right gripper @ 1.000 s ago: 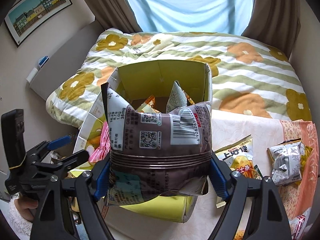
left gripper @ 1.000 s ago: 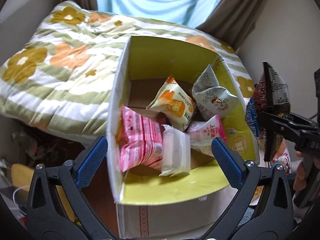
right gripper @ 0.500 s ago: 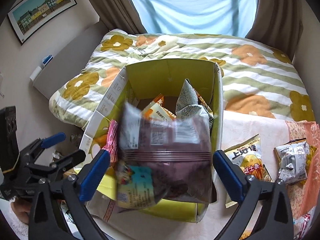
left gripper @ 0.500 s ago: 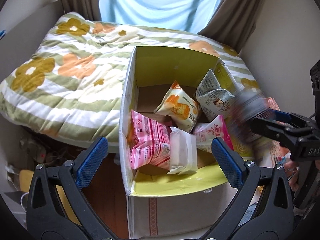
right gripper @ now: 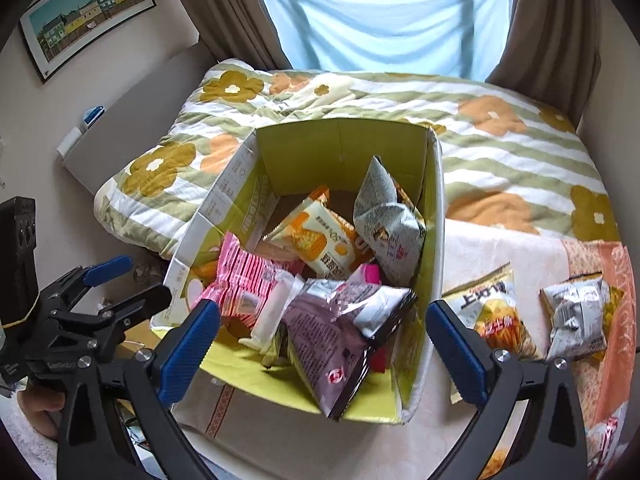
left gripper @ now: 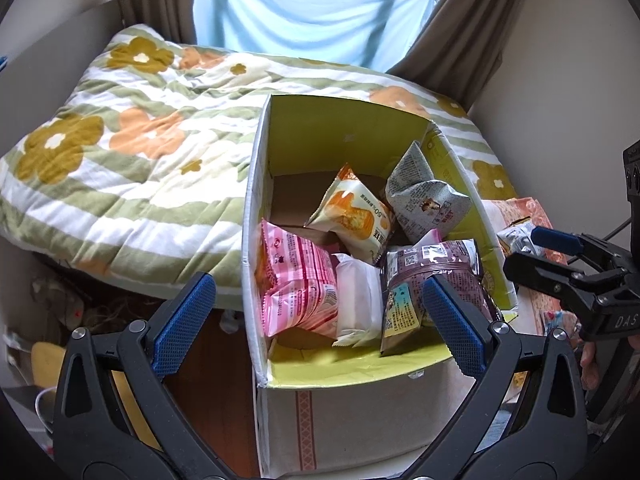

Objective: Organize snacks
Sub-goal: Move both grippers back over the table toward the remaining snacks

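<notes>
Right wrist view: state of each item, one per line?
cardboard box: open, flaps up, holding packets.
dark purple snack bag: released, lying in the box by the near wall.
pink packet: in the box.
grey packet: in the box, standing on end.
yellow chip bag: outside the box, lying on the cloth.
silver packet: outside the box, on the cloth.
right gripper: open, empty.
left gripper: open, empty.

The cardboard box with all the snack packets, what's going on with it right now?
A person holding a gripper in each hand is sorting snacks into the cardboard box beside a floral quilt. The right gripper is open and empty above the box, and a dark purple snack bag lies on top of the packets inside. The left gripper is also open and holds nothing. A yellow chip bag and a silver packet are outside the box.
</notes>
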The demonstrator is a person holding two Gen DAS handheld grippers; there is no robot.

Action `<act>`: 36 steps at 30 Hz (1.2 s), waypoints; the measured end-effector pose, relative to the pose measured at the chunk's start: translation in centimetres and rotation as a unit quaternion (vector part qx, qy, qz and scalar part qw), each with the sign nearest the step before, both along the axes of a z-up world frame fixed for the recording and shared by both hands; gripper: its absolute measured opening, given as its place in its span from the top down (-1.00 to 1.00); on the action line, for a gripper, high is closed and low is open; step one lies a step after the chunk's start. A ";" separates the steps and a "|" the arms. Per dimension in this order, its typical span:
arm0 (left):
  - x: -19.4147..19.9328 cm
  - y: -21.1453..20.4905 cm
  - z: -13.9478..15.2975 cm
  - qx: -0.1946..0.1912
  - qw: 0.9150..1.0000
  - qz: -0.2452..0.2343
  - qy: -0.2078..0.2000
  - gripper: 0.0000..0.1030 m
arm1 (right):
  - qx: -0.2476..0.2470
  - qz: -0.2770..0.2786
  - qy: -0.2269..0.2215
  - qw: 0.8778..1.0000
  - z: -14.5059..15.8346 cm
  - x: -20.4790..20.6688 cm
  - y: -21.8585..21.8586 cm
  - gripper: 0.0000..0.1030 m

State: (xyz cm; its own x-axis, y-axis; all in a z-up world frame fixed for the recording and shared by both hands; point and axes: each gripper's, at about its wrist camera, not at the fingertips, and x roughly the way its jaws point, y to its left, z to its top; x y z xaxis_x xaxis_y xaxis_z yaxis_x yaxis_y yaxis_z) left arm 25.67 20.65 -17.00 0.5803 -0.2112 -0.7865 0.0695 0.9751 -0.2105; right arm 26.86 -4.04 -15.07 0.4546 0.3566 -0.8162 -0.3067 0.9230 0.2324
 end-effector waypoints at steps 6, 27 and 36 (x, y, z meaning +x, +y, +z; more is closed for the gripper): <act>0.4 -1.4 0.7 -0.002 1.000 -0.016 -0.010 -0.99 | -0.001 -0.022 -0.008 1.000 0.6 -0.8 -1.6 -0.99; -2.6 -18.9 3.9 0.026 0.996 -0.079 -0.027 -0.99 | 0.002 -0.115 -0.043 0.992 2.9 -5.5 -20.2 -0.99; -6.1 -29.1 -0.1 0.013 0.993 -0.114 0.034 -0.99 | -0.002 -0.150 -0.015 0.989 0.4 -9.7 -29.2 -0.99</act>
